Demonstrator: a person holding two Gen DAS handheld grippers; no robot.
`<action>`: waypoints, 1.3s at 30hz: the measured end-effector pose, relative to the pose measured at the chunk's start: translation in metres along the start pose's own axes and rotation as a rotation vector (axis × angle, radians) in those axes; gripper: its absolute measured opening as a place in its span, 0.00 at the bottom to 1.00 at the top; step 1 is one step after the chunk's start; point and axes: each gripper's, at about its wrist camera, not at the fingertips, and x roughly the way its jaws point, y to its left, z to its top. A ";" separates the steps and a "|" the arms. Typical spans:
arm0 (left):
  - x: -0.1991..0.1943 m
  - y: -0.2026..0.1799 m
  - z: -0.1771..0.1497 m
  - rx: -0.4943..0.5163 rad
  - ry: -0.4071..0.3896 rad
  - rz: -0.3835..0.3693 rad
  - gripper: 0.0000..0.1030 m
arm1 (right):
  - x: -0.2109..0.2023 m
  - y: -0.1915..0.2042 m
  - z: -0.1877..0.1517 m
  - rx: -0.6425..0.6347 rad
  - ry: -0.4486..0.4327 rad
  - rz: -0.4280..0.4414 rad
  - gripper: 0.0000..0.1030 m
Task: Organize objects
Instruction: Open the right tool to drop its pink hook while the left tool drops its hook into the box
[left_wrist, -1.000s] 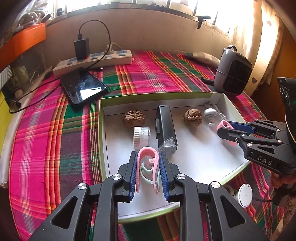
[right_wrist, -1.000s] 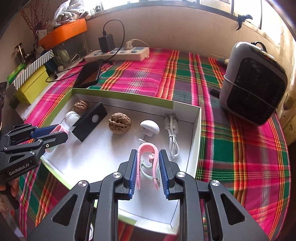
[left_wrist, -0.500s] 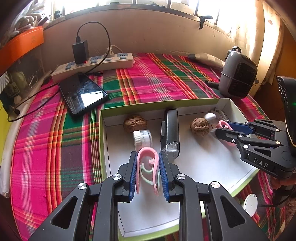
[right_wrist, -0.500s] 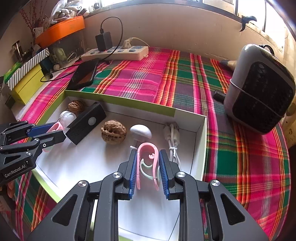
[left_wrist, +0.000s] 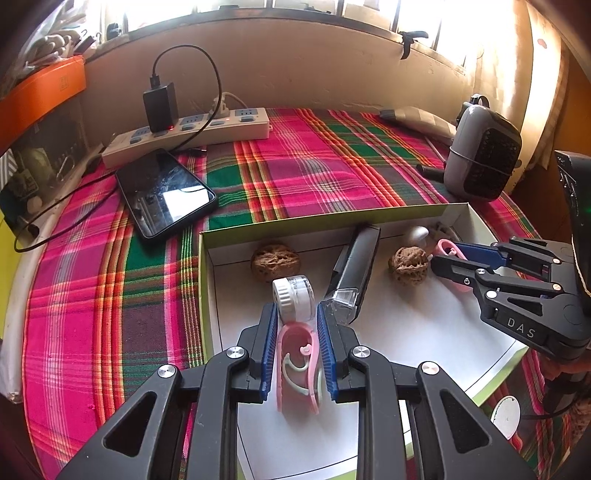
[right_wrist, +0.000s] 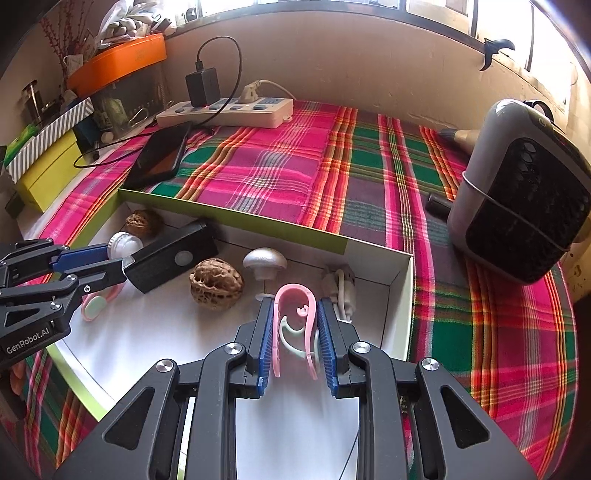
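Note:
A shallow white box with a green rim (left_wrist: 202, 280) (right_wrist: 399, 306) lies on the plaid cloth. It holds two walnuts (left_wrist: 275, 260) (left_wrist: 409, 265), a black rectangular device (left_wrist: 356, 273), a small white jar (left_wrist: 293, 299), a white mushroom-shaped knob (right_wrist: 265, 260) and a coiled white cable (right_wrist: 341, 288). My left gripper (left_wrist: 296, 325) is shut on a pink clip (left_wrist: 297, 365) low inside the box, just behind the jar. My right gripper (right_wrist: 294, 317) is shut on another pink clip (right_wrist: 295, 325), beside the cable. Each gripper shows in the other's view (left_wrist: 448, 258) (right_wrist: 92, 262).
On the cloth behind the box lie a black phone (left_wrist: 164, 192) and a white power strip (left_wrist: 188, 134) with a black charger. A grey heater (right_wrist: 517, 192) stands at the right. A yellow box (right_wrist: 48, 170) and an orange-lidded tank (right_wrist: 118, 62) are at far left. A white disc (left_wrist: 506, 411) lies outside the box's near right.
Both grippers have moved forward and down into the box with their pink clips. The left one has come up close behind the white jar; the right one has come close to the cable.

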 end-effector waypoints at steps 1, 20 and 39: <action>0.000 0.000 0.000 0.000 0.000 -0.001 0.21 | 0.000 0.000 0.000 -0.003 -0.001 -0.001 0.23; -0.001 -0.001 0.000 0.002 0.002 0.009 0.21 | -0.001 0.002 -0.001 -0.006 -0.008 -0.003 0.37; -0.025 -0.002 -0.013 -0.024 -0.017 -0.009 0.28 | -0.023 0.001 -0.008 0.059 -0.047 0.019 0.39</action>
